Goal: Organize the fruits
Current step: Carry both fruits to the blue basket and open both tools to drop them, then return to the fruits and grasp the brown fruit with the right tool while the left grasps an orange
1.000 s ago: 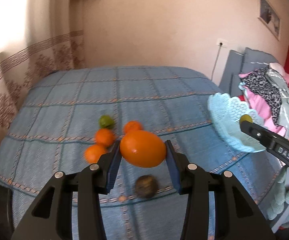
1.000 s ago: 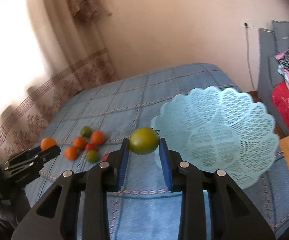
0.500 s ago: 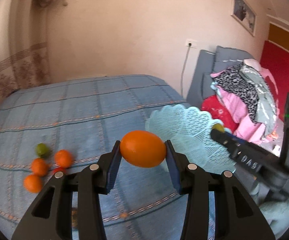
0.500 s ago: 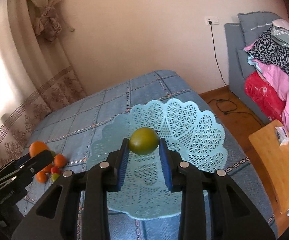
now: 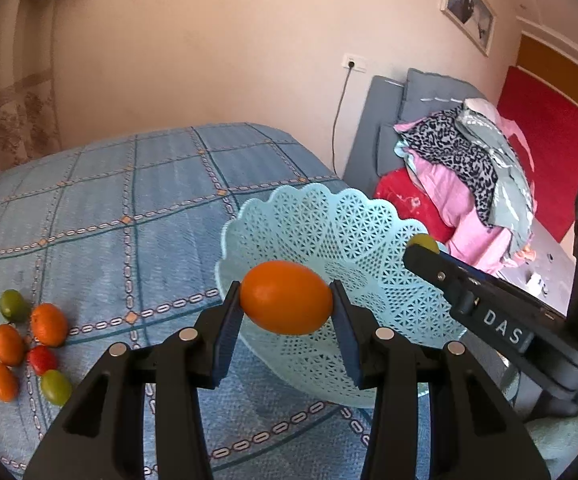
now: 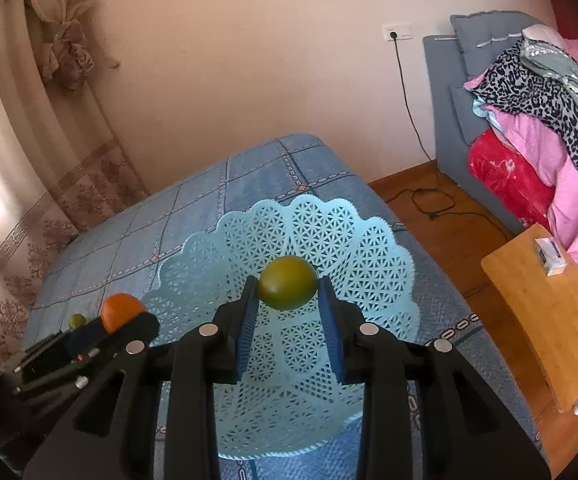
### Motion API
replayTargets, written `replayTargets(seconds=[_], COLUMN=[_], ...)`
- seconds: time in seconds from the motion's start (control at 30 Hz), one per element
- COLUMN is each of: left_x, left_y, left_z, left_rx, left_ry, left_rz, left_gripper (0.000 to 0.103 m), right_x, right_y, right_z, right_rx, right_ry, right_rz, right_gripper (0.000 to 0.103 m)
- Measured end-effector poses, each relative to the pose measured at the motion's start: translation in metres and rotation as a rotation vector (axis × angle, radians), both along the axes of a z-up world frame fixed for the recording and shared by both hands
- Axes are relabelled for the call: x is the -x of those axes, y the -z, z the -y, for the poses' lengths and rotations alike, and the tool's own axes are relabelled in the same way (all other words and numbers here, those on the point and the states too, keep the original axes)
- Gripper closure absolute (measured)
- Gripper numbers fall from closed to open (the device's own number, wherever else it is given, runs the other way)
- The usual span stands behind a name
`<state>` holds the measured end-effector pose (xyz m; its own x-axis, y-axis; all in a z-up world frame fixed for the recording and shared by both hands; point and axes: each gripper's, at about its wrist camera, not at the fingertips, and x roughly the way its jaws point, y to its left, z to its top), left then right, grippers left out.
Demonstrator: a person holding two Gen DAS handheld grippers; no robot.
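Fruit lies in a loose cluster at the far left of the left wrist view, on the blue checked bedspread (image 5: 137,208): a green fruit (image 5: 12,305) at the top, three small orange fruits (image 5: 49,324) below and beside it, a red one (image 5: 42,359) in their midst and another green one (image 5: 55,386) at the bottom. They lie close together, some touching, and well apart from the basket.

Further right in the same view, the left claw (image 5: 287,312) pinches a large orange (image 5: 287,298) between its blue pads (image 5: 225,336), one pad pressed to each end of the fruit. The orange hangs over the near left rim of the pale blue lattice basket (image 5: 329,224), which sits on the bed near its right edge. To the right of the basket the right claw (image 5: 421,246) reaches in over the rim, a yellow-green fruit (image 5: 423,242) showing at its tip. Behind it, a grey sofa (image 5: 389,120) carries a pile of pink, red and leopard-print cloth (image 5: 461,172).

In the right wrist view, the left claw (image 6: 125,322) enters at the lower left with the orange (image 6: 121,310) at its tip, just beside the basket's left rim (image 6: 177,264). In the middle, the right claw (image 6: 288,304) is closed on the round green fruit (image 6: 287,288), which is held above the middle of the basket. To the right stands a wooden side counter (image 6: 549,320) with a small box (image 6: 551,254) on it, on the wooden floor (image 6: 429,208).
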<state>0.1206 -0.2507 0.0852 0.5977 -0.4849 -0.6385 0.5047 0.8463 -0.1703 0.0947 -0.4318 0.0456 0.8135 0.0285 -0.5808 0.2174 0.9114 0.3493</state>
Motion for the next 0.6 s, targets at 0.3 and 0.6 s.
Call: replayTargets(seconds=[0.3, 0.6], left_x=[0.012, 0.011], left_y=[-0.005, -0.011], left_z=[-0.001, -0.033], left_rx=[0.018, 0.073], left_ry=[-0.001, -0.089], left_rz=[0.065, 0.114], left_gripper=[0.014, 0.005], right_x=[0.010, 0.027], right_y=[-0.008, -0.020], right_z=[0.011, 0.018], right_rx=[-0.042, -0.076], right_ry=[0.067, 0.119], right_rz=[0.026, 0.083], right_gripper=[0.040, 0.031])
